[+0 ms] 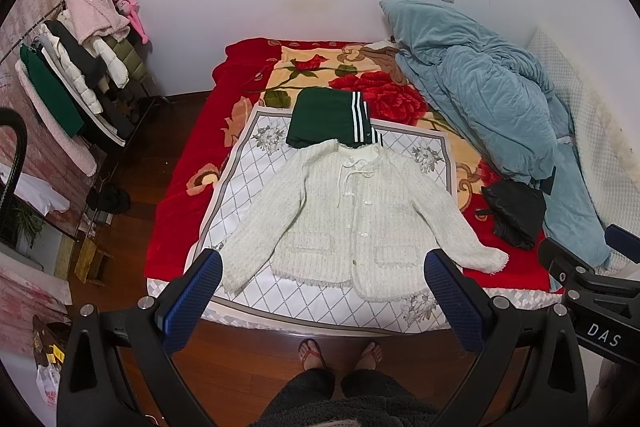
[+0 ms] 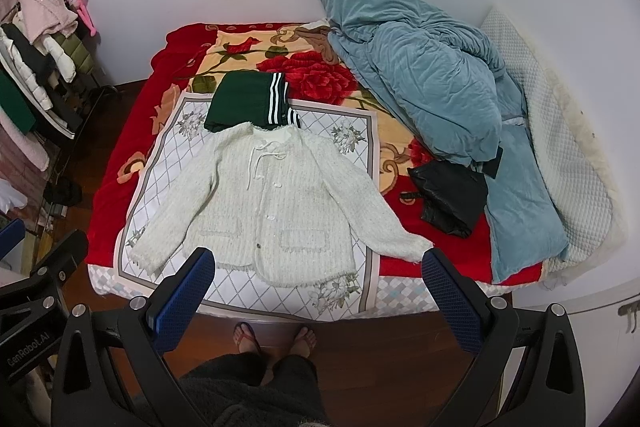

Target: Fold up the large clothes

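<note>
A white knitted jacket (image 1: pixel 352 211) lies spread flat, front up, sleeves out to both sides, on a white patterned cloth (image 1: pixel 248 195) at the near end of the bed. It also shows in the right wrist view (image 2: pixel 272 203). A folded green garment with white stripes (image 1: pixel 332 119) lies just beyond its collar. My left gripper (image 1: pixel 324 291) is open and empty, held high above the jacket's hem. My right gripper (image 2: pixel 320 287) is open and empty, also above the bed's near edge; its body shows in the left wrist view (image 1: pixel 588 299).
A crumpled blue quilt (image 1: pixel 492 99) covers the bed's right side, with a black garment (image 1: pixel 516 211) beside it. A red rose blanket (image 1: pixel 180 187) lies under everything. A clothes rack (image 1: pixel 80 79) stands at the left. The person's feet (image 1: pixel 340 351) stand on the wooden floor.
</note>
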`<state>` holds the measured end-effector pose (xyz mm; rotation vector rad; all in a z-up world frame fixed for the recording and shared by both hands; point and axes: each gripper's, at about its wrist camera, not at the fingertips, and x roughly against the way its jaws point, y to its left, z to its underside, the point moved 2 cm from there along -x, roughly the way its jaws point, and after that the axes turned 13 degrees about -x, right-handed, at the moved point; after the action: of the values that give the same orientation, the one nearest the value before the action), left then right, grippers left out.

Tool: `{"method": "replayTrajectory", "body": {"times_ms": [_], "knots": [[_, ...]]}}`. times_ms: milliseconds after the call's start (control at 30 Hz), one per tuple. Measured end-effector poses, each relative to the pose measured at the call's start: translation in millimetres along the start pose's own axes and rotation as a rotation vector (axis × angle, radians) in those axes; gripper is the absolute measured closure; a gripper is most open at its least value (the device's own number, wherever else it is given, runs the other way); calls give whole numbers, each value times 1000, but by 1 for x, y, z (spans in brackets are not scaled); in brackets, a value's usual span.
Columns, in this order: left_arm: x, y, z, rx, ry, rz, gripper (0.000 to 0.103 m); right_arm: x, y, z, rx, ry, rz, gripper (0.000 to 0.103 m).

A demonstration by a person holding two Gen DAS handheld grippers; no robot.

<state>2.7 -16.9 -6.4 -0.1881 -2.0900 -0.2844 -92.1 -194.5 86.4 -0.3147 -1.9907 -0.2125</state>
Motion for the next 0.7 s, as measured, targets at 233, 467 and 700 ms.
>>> {"method": "replayTrajectory", "body": {"times_ms": [233,467,700], "knots": [[2,-1,-1,1,-2,1,0,4,3,-1,4,-4,1,0],[3,-2,-2,2,-2,3,0,4,2,-2,4,-3,1,0],[3,-2,-2,1,-2,4,0,6,3,-2,-1,1,3,0]]}}
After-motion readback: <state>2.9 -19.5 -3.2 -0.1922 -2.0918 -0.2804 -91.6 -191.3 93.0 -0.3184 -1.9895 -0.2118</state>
